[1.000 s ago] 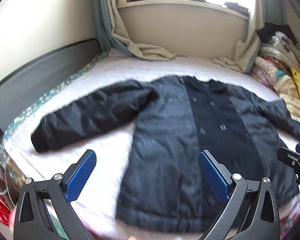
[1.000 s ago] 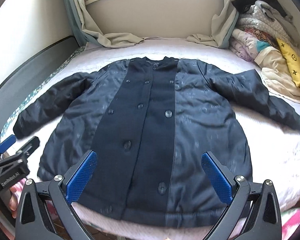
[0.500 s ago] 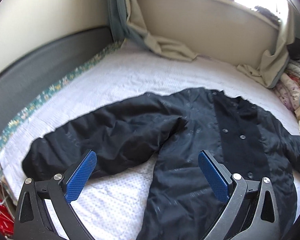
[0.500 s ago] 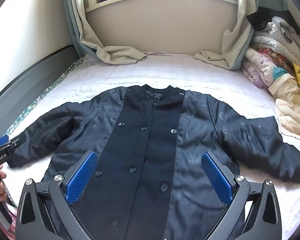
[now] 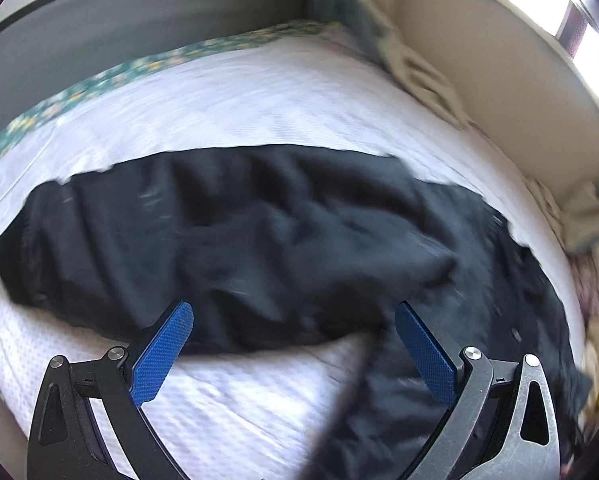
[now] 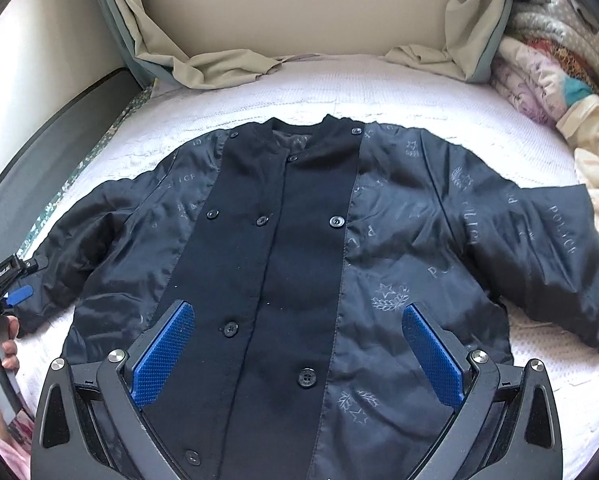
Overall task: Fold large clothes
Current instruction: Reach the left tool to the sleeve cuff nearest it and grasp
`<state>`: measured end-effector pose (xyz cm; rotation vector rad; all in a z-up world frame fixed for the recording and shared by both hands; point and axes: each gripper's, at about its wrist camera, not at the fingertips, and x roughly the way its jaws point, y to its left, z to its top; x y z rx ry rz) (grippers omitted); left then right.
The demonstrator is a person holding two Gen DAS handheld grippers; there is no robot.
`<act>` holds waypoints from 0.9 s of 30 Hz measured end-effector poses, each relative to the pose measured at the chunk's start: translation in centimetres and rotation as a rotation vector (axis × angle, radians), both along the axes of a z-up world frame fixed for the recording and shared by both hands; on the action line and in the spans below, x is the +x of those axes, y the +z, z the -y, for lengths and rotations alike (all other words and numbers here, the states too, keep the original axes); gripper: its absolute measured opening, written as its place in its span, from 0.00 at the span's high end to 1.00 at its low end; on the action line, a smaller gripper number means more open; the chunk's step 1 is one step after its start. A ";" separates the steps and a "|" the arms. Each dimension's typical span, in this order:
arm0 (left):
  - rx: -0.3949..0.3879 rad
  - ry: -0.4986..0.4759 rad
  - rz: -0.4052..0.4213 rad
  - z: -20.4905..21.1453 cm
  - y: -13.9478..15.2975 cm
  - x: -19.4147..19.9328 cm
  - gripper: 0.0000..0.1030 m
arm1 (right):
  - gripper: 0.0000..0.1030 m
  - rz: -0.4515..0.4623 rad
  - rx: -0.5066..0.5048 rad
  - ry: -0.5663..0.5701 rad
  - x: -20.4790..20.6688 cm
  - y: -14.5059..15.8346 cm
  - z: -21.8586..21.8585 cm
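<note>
The left gripper (image 5: pixel 293 338), jaws wide and empty, has swung in close over the left sleeve (image 5: pixel 203 248) of the dark jacket (image 6: pixel 299 264) spread on the bed (image 6: pixel 419 92), apparently readying a fold, while the right gripper (image 6: pixel 297 344) hovers wide open above the near hem.

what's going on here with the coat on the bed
A person holding a gripper in each hand is about to fold a dark buttoned coat spread face up on a white bed. The left gripper hangs open right over the coat's left sleeve, while the right gripper hangs open above the lower front. Neither grips any fabric yet, and no fold is made.
</note>
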<state>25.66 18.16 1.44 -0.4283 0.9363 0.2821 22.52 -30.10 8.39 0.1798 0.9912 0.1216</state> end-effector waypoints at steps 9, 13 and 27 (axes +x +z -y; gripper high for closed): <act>-0.152 0.184 -0.153 -5.4 -5.2 -0.4 0.08 | 0.00 -0.012 0.033 0.014 -0.4 0.2 -0.3; -0.165 0.180 -0.154 -5.8 -5.1 -0.8 0.08 | 0.00 -0.017 0.061 0.002 -0.6 0.4 0.3; -0.406 0.407 0.031 -9.5 -6.5 -10.5 0.21 | 0.00 0.038 0.059 0.032 -1.4 2.2 -1.0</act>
